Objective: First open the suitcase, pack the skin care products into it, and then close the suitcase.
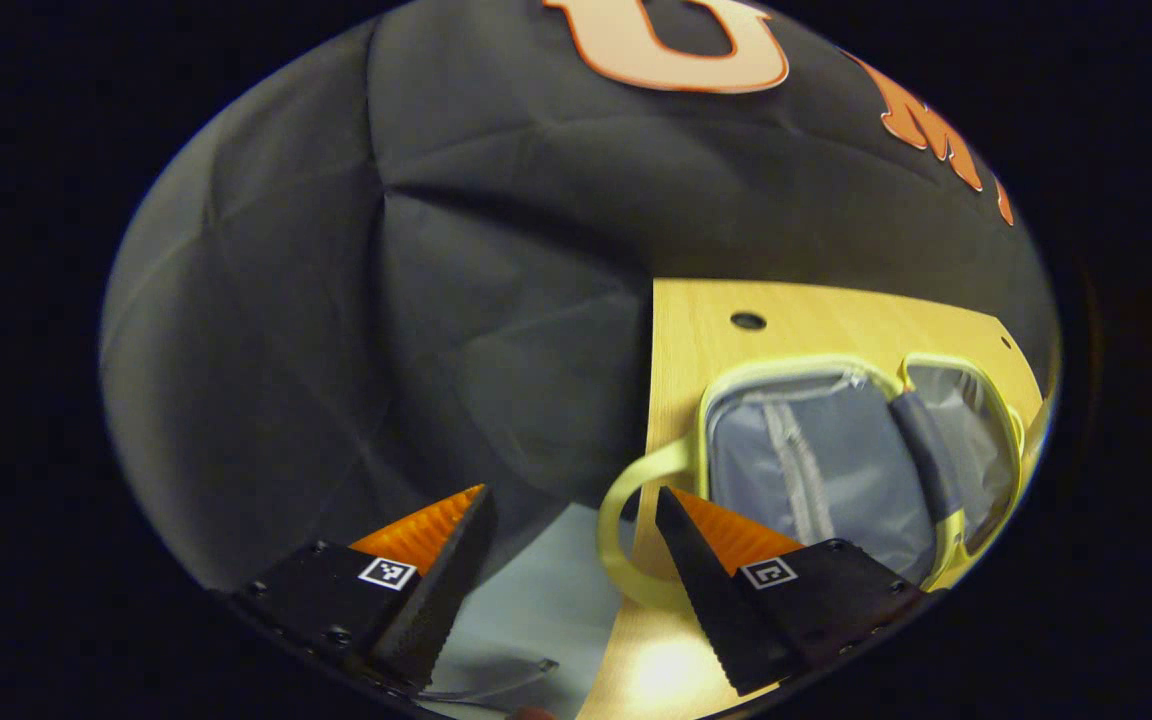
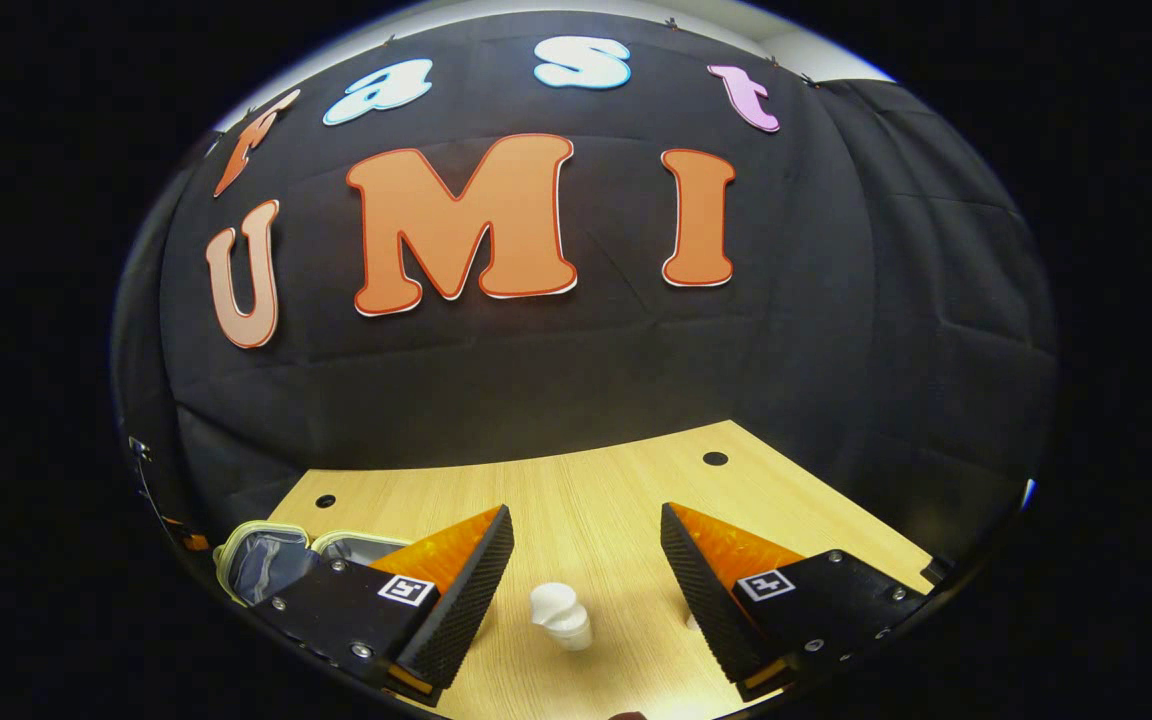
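Left gripper (image 1: 572,508): we see its jaws spread wide, holding nothing, at the table's left edge
Suitcase (image 1: 826,465): we find it lying open on the wooden table (image 1: 816,315), pale yellow-green rim, grey lining, handle loop (image 1: 626,510) near the fingers
Right gripper (image 2: 586,530): wide apart, empty
Skin care bottle (image 2: 561,614): small, white, on its side between those fingers, untouched

Light wooden table (image 2: 576,500) with small round holes (image 2: 715,458)
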`<state>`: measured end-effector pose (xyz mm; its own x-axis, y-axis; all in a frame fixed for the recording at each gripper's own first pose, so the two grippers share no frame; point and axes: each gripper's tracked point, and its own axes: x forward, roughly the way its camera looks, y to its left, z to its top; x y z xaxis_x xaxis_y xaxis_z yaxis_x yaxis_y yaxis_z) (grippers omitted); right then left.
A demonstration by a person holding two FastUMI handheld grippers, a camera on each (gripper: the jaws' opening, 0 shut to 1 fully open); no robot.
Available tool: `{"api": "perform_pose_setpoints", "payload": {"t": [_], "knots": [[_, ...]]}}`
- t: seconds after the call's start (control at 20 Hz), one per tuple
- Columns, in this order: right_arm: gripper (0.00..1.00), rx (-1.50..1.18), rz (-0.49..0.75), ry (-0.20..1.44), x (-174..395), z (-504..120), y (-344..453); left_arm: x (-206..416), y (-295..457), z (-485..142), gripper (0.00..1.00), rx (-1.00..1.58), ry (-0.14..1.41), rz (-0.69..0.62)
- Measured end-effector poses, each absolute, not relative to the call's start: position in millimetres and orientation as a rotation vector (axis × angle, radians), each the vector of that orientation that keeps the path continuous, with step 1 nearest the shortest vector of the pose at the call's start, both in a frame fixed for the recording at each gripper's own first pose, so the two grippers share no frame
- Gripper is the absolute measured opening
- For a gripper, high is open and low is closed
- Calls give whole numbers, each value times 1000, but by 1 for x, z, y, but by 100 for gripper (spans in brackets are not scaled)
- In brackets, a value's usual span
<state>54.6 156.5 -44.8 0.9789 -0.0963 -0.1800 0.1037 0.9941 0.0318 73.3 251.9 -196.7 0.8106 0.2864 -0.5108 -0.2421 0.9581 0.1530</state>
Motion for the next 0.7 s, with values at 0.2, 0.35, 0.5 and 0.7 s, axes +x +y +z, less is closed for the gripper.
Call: {"api": "perform_pose_setpoints", "payload": {"t": [0.2, 0.35, 0.5, 0.7], "knots": [[94, 27, -89, 169, 60, -40, 138, 83, 177, -97, 100, 138, 360, 252], [94, 4, -69, 150, 64, -33, 118, 72, 105, -39, 100, 165, 251, 195], [94, -3, -53, 127, 68, -24, 93, 74, 24, -3, 100, 134, 182, 127], [94, 9, -30, 122, 74, -21, 57, 72, -90, 25, 100, 88, 94, 80]]}}
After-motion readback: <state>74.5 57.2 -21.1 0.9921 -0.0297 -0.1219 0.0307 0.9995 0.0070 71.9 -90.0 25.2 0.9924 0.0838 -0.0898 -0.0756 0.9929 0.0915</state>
